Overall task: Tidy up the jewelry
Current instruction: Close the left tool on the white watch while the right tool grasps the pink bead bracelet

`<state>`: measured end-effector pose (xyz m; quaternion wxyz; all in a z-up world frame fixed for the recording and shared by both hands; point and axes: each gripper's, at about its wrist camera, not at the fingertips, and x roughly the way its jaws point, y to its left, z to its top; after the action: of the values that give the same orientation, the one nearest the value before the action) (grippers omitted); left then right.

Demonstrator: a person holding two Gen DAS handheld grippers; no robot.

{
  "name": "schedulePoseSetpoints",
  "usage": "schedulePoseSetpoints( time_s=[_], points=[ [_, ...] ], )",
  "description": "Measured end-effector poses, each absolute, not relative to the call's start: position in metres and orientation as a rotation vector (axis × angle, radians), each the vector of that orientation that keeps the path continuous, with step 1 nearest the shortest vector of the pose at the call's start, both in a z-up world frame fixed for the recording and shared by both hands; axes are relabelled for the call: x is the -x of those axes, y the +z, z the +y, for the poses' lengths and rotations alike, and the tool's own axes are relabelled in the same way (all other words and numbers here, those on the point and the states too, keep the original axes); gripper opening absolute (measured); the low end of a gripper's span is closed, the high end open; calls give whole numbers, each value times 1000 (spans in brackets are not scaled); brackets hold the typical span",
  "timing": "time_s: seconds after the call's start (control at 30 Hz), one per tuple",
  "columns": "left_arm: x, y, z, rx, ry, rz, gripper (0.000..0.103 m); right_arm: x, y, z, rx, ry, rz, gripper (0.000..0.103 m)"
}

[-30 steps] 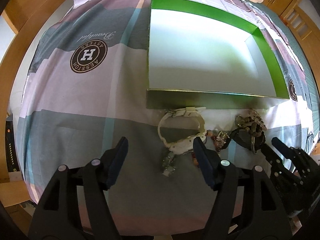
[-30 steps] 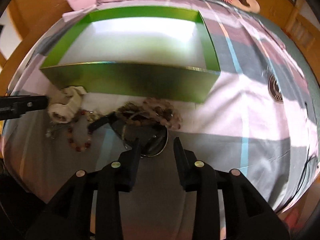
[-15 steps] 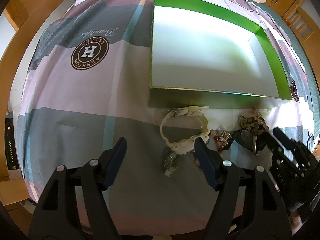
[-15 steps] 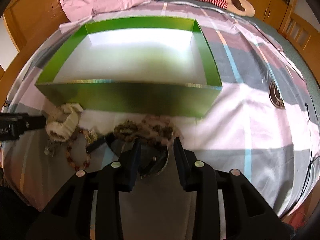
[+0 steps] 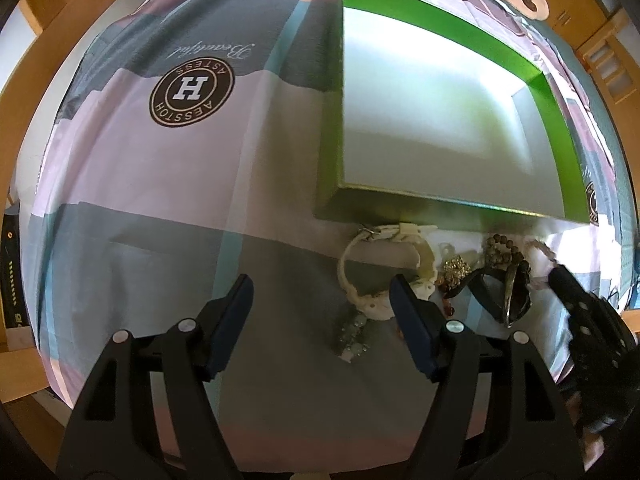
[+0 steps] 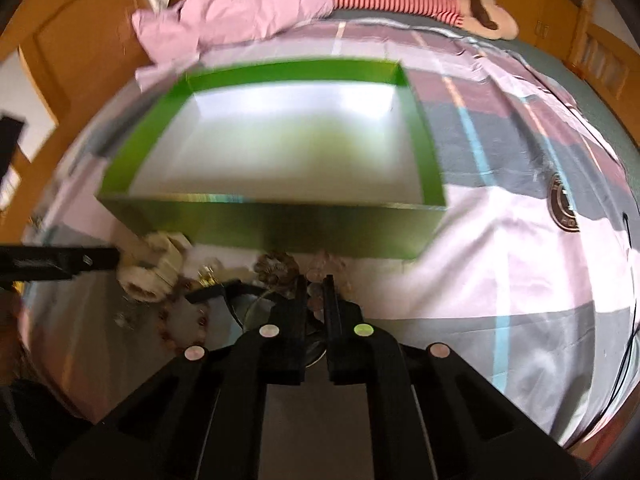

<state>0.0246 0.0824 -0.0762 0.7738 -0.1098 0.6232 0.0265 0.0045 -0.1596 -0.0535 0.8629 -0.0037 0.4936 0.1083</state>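
A green box (image 5: 552, 128) with a pale inside lies on the bed; it also shows in the right wrist view (image 6: 280, 228). In front of it lies a heap of jewelry: a white watch (image 5: 384, 276), a pale bead bracelet (image 5: 352, 336), a gold piece (image 5: 456, 268), a black watch (image 5: 500, 296) and brown beads (image 5: 504, 248). My left gripper (image 5: 320, 308) is open, its right finger beside the white watch (image 6: 152, 268). My right gripper (image 6: 316, 284) is shut on a pinkish-brown bead bracelet (image 6: 316, 292) above the black watch (image 6: 216, 292).
The bed has a patterned sheet with a round H logo (image 5: 192, 92). Pink cloth (image 6: 240, 12) and a striped plush toy (image 6: 420, 0) lie beyond the box. Wooden furniture (image 5: 608, 68) surrounds the bed.
My right gripper has closed from half open onto the bead bracelet and risen a little. My left gripper has shifted left, still open.
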Motion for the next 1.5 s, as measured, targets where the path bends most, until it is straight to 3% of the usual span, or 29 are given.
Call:
schedulePoseSetpoints(
  time_s=[0.33, 0.47, 1.23, 1.3, 1.43, 1.5],
  points=[
    [-29, -84, 82, 273, 45, 1371, 70, 8, -41, -167, 21, 193, 1033, 8],
    [-22, -82, 77, 285, -25, 1373, 60, 14, -50, -169, 5, 200, 1053, 8],
    [-34, -98, 77, 431, -52, 1351, 60, 18, -57, -178, -12, 154, 1073, 8],
    [-38, -102, 81, 452, -29, 1354, 58, 19, -58, -176, -8, 157, 1075, 8],
    [-43, -116, 77, 438, 10, 1394, 43, 18, -61, -173, 1, 160, 1081, 8],
    [-45, -119, 70, 391, 28, 1398, 43, 17, -62, -172, 5, 158, 1086, 8]
  ],
)
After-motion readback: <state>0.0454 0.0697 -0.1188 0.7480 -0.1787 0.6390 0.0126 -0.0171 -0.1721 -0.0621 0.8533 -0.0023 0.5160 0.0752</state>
